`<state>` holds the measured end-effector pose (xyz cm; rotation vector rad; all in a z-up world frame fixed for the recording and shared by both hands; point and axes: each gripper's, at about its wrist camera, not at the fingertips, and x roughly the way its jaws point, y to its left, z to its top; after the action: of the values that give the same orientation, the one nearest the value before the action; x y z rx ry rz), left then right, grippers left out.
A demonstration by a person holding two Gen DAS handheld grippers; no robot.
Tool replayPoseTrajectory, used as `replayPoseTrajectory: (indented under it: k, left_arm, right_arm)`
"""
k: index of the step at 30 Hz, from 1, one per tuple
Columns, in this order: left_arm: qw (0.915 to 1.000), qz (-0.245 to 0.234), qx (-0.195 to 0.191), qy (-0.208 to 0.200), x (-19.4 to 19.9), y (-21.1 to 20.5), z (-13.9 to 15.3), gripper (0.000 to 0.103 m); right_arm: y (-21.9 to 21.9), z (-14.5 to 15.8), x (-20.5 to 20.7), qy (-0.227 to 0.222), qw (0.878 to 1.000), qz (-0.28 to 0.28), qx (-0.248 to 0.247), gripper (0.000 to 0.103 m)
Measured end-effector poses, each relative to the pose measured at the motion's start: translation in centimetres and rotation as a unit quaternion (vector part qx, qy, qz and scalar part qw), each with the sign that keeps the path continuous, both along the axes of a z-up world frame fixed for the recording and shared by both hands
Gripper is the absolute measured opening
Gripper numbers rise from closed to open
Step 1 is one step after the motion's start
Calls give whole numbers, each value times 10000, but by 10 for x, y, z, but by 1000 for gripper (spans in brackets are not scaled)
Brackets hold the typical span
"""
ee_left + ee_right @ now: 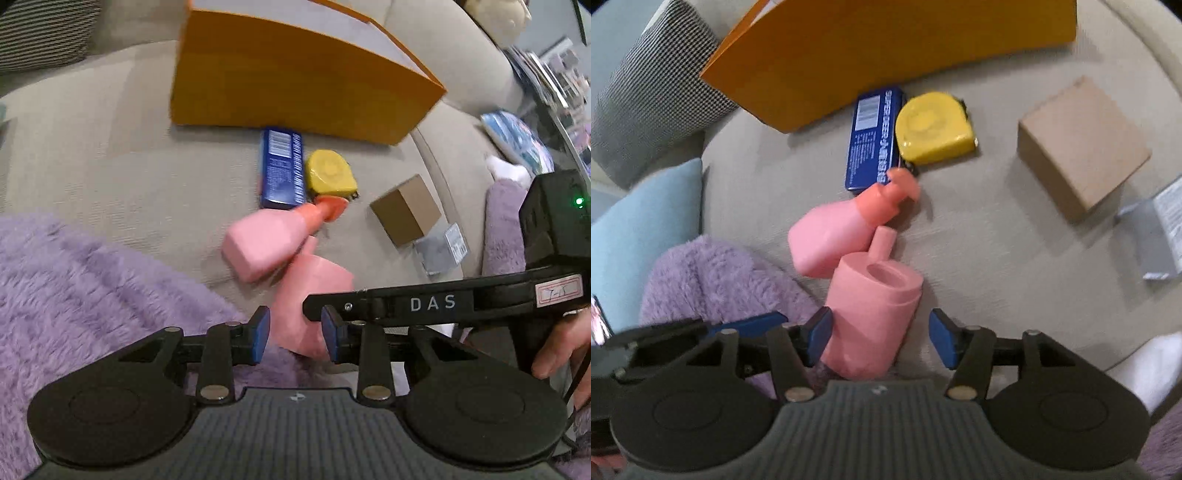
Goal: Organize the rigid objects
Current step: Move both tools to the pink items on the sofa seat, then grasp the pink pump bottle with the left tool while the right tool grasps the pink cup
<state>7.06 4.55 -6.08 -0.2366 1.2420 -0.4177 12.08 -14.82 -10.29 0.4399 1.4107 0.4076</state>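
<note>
A pink container (875,302) with a short spout lies on the beige sofa seat, between the pads of my right gripper (881,332). Its left pad is at the container's side and the right pad stands off it, so this gripper is open. In the left wrist view the same container (314,284) shows beyond the narrow gap of my left gripper (295,332), whose pads do not visibly press on it. A pink spray bottle (831,236) lies against it. Farther off lie a blue box (873,136), a yellow tape measure (932,127) and a brown carton (1082,147).
A large orange box (886,48) stands behind the objects. A purple fluffy blanket (92,295) covers the near left, and a grey packet (1156,236) lies at the right. A checked cushion (653,85) and a light blue cushion (646,229) sit at the left. A hand (565,347) holds the right gripper.
</note>
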Motion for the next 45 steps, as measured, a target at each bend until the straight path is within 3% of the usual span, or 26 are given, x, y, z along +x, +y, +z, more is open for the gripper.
replayPoseTrajectory:
  k: [6, 12, 17, 20, 25, 33, 39, 45]
  left_arm:
    - [9997, 173, 132, -136, -9, 7, 1, 29]
    - [9995, 127, 192, -231, -10, 3, 0, 29]
    - [9992, -26, 184, -356, -6, -3, 3, 30]
    - [9975, -332, 372, -505, -1, -13, 8, 35]
    - [9835, -1243, 961, -895, 18, -42, 16, 43]
    - [9510, -2575, 1444, -918, 53, -79, 0, 51]
    - [9358, -3033, 1651, -711, 67, -94, -18, 51]
    - [9284, -3198, 1784, -635, 71, -104, -31, 51]
  right_arm:
    - [19, -7, -1, -156, 9998, 121, -90, 64]
    - [16, -13, -3, -217, 9997, 84, -82, 63]
    - [0, 0, -6, -512, 9975, 71, -486, 63]
    - [-11, 7, -1, -645, 9952, 13, -730, 63]
    - [-23, 16, 12, -918, 9884, 143, -1201, 63]
    - [-51, 10, 34, -403, 9970, -117, -656, 62]
    - [-59, -1, 46, -118, 9981, -339, -507, 63]
    - [-60, -14, 50, 41, 9982, -365, -469, 62]
